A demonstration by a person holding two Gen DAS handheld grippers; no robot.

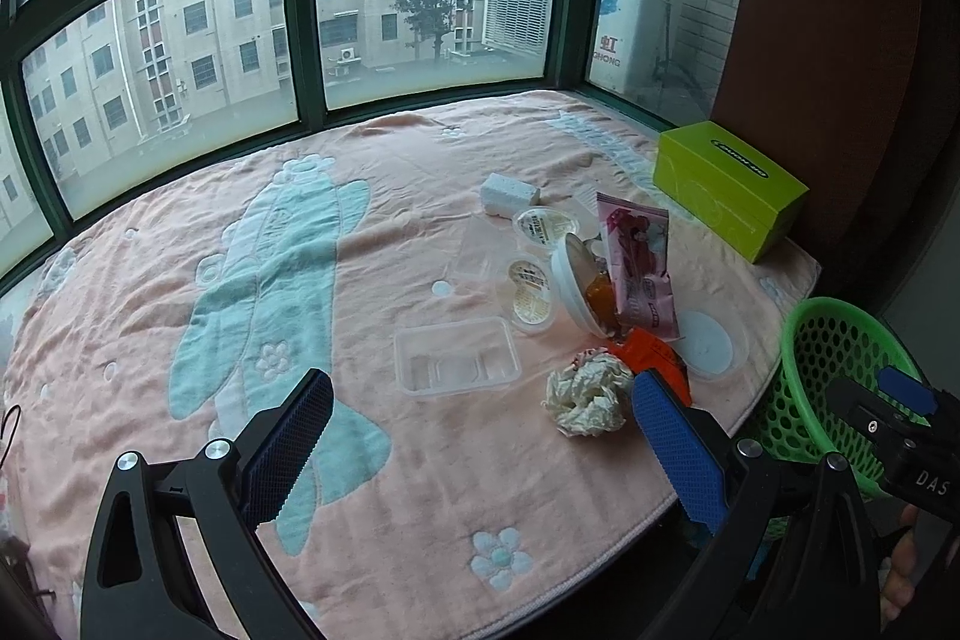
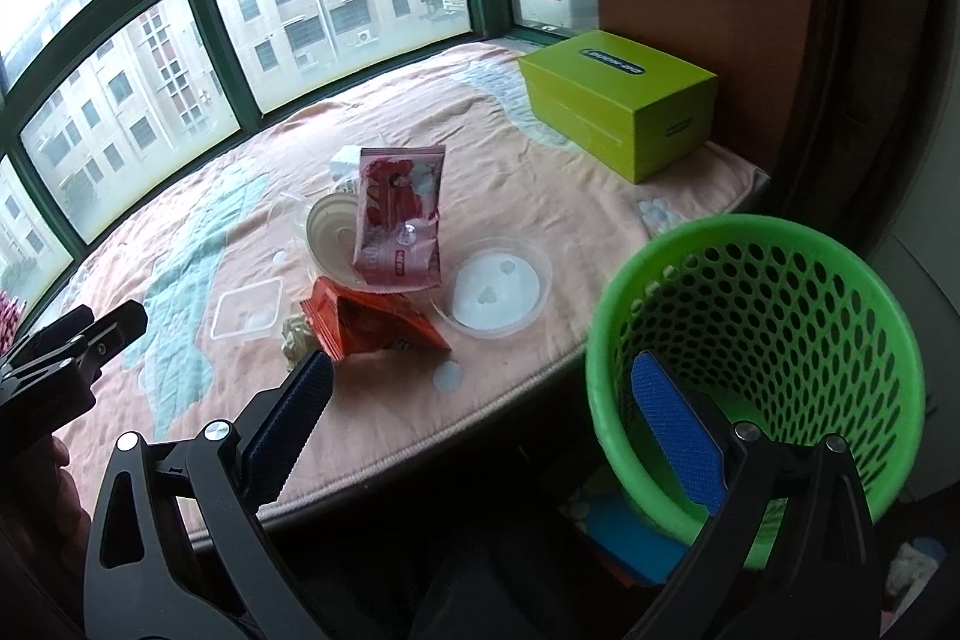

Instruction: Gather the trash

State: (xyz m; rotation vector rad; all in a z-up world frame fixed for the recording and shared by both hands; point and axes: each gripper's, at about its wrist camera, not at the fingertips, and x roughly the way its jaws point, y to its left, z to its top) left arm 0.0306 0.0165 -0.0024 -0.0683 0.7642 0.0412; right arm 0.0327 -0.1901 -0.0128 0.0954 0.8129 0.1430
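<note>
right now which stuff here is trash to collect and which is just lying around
For the job: crumpled tissue, orange wrapper, pink snack packet, clear plastic tray, sauce cups, round lid, green basket.

Just there: green box, blanket.

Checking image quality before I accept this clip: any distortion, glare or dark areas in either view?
Left wrist view: strong fisheye bends the green window frame; overcast sky blown out top left; pink patterned blanket evenly lit and sharp. Right wrist view: same curvature; green perforated plastic basket clear, but the space under the blanket edge is near black, corners vignetted.
</note>
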